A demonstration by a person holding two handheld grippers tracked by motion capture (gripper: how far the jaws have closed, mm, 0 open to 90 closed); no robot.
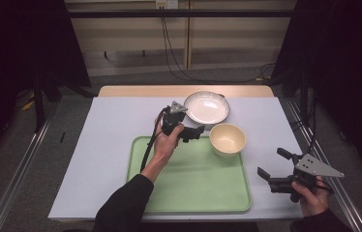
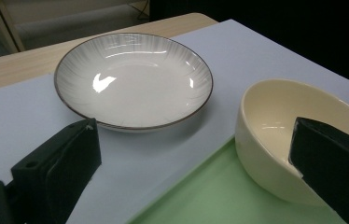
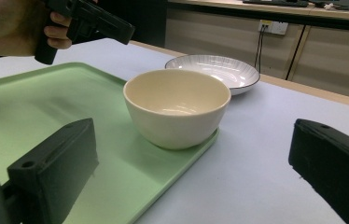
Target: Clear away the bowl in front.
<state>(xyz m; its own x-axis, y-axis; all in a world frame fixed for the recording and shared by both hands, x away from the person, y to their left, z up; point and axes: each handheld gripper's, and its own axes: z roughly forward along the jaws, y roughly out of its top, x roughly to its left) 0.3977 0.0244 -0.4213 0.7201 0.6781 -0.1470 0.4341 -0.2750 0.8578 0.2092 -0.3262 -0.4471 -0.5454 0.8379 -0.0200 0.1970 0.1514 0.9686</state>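
A cream bowl (image 1: 227,138) (image 2: 275,116) (image 3: 177,107) stands empty on the far right corner of a green tray (image 1: 193,183) (image 2: 210,196) (image 3: 32,107). Just beyond it on the table lies a white plate with a dark rim (image 1: 206,107) (image 2: 133,79) (image 3: 214,70). My left gripper (image 1: 196,131) (image 2: 193,158) hovers over the tray's far edge, open, its jaws pointing at the gap between plate and bowl, nothing between them. Right of the tray, my right gripper (image 1: 272,163) (image 3: 191,172) is open and faces the bowl from a distance. The left gripper (image 3: 88,21) also appears at the top left of the right gripper view.
A pale sheet covers the table (image 1: 111,140), with a wooden strip (image 1: 140,91) along the far edge. Metal rails (image 1: 24,159) run along both sides, dark curtains hang behind, and cables (image 1: 174,63) trail across the floor at the back.
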